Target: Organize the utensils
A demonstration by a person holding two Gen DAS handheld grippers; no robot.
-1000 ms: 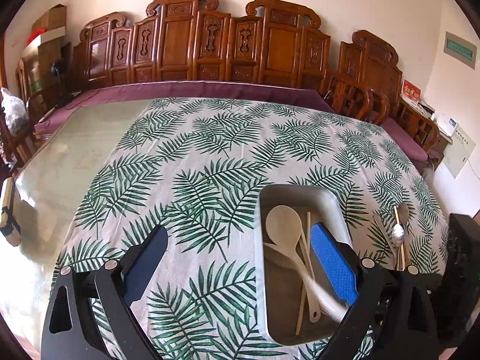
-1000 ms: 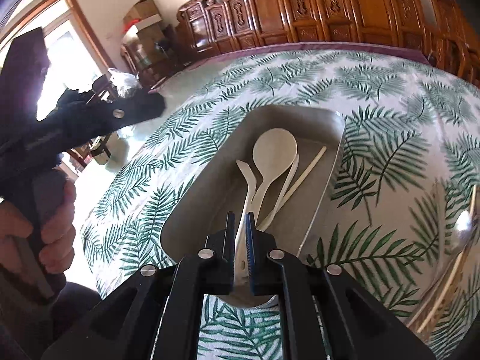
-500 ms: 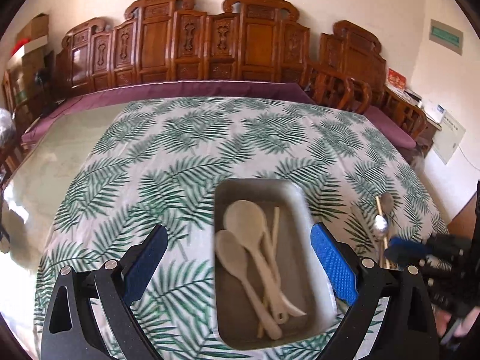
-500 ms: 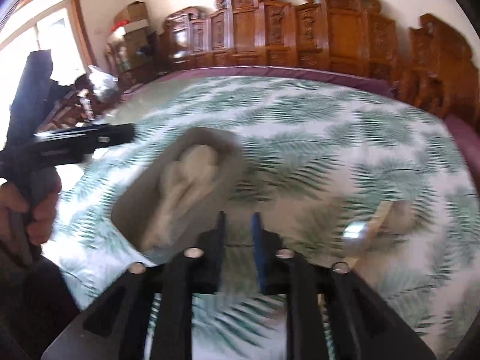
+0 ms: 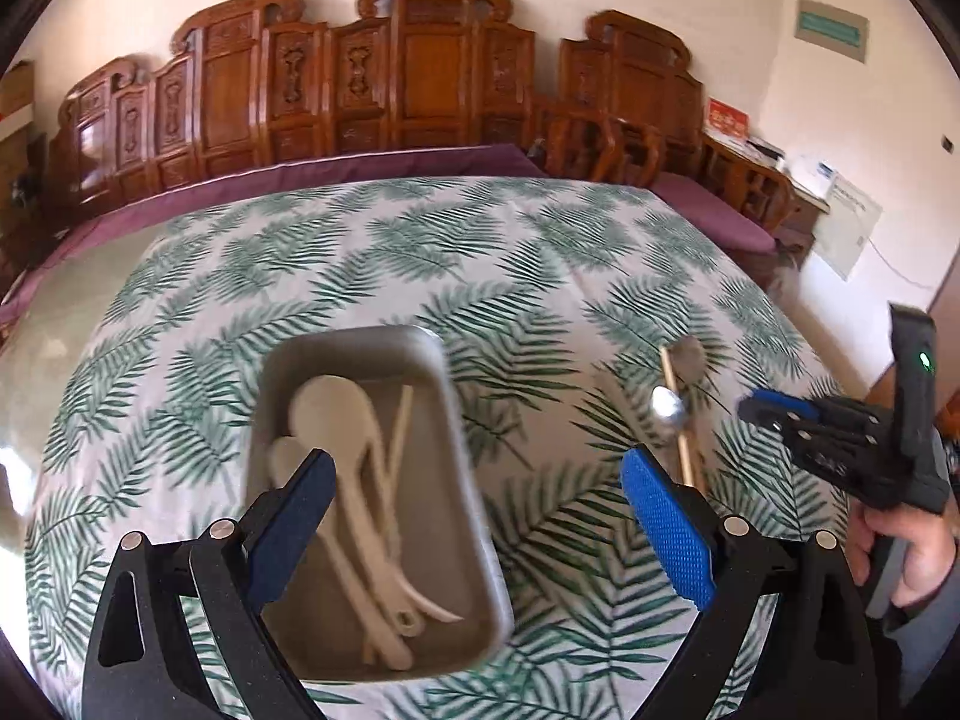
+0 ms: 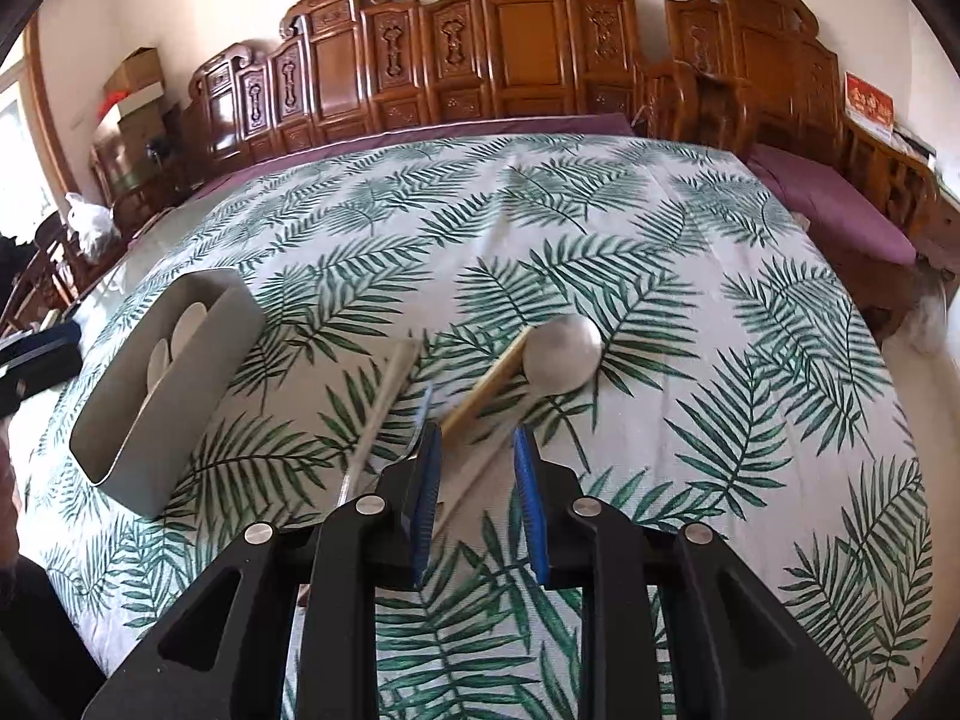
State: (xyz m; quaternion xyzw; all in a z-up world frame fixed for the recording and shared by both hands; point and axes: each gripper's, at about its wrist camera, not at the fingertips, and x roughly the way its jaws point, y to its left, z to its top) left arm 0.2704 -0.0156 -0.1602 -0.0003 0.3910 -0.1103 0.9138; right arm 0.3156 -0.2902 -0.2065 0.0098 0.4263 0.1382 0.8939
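A grey tray sits on the leaf-print tablecloth, and it holds several pale plastic utensils: a broad white spoon, a smaller spoon partly behind a gripper finger, and a thin chopstick leaning along the spoons. In the right wrist view the same tray lies off to the left with the spoon bowls just showing over its wall.

To the right of the tray, apart from it on the cloth, lie the loose utensils: a metal spoon with its bowl facing up, a wooden chopstick running beside it and touching the bowl's edge, and a pale stick a little to the left, blurred. In the left wrist view these same pieces appear as a shiny spoon bowl crossed by the wooden chopstick.

The right gripper points down at these loose utensils; its jaws stand a narrow gap apart and are opening, with the near end of the wooden chopstick seen in the gap but no pad pressing on it. A hand grips its handle at the right edge of the left wrist view.

The left gripper hangs over the near end of the tray with its jaws spread wide, holding nothing.

Carved wooden benches with purple cushions stand behind the table.
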